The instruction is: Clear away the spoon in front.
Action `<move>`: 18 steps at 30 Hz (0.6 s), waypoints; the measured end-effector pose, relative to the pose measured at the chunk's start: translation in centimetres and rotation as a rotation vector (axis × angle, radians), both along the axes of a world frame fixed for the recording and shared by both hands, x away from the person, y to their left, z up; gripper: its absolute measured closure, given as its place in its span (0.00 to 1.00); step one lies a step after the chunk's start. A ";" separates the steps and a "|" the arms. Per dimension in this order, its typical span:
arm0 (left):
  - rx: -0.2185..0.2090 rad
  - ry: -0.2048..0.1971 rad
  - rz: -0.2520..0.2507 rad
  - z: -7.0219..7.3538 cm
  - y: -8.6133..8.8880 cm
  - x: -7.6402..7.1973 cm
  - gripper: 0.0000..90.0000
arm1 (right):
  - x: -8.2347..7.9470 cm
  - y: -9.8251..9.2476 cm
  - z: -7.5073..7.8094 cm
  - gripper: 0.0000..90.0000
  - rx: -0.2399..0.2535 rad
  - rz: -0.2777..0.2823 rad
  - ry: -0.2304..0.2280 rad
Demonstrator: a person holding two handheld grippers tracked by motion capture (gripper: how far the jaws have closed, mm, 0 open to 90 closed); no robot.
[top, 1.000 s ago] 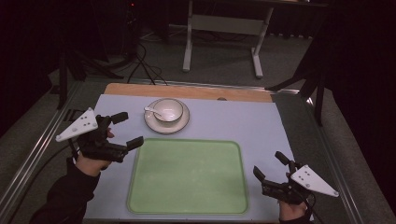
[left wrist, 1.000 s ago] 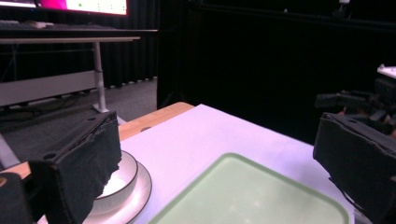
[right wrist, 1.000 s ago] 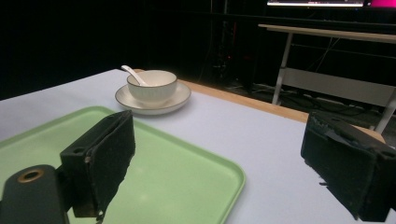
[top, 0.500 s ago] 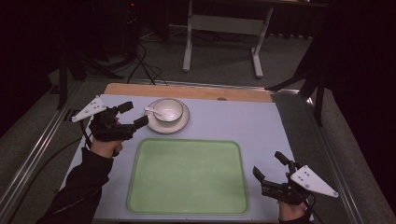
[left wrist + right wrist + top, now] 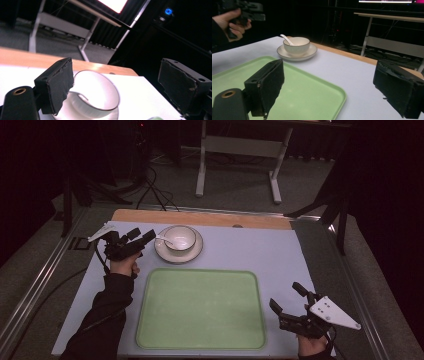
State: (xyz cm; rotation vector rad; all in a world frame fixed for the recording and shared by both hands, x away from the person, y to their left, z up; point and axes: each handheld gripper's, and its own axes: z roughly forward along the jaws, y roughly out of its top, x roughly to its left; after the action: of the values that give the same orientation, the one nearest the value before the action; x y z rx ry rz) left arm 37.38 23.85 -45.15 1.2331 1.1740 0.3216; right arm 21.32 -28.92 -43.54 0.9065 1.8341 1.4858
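One bowl [image 5: 180, 238], saucer [image 5: 178, 251], spoon [image 5: 164, 240], tray [image 5: 201, 309]

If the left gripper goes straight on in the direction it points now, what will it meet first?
Most likely the spoon handle and the bowl on its saucer. The open left gripper points right at them; in the left gripper view the bowl sits between its jaws. Height is unclear, so it might pass just above the rim.

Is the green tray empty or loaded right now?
Empty. The green tray shows bare surface edge to edge; bowl and spoon sit on the saucer beyond it.
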 end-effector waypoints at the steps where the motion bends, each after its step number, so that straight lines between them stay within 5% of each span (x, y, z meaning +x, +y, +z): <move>1: -0.008 0.009 0.011 -0.5 0.0 0.2 0.14 | 0.0 0.0 0.0 0.11 0.001 0.001 0.000; 10: -0.136 0.171 0.042 -4.3 -0.2 2.1 0.17 | 0.1 -0.1 -0.1 0.11 0.006 0.004 0.006; 18: -0.225 0.253 0.085 -5.7 -0.9 3.4 0.27 | 0.1 -0.1 -0.1 0.11 0.012 0.011 0.016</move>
State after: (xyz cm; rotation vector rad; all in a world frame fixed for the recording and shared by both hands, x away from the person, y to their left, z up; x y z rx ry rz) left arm 40.77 22.96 -50.86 1.0485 1.4413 0.0928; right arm 21.45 -29.04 -43.67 0.9184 1.8461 1.5014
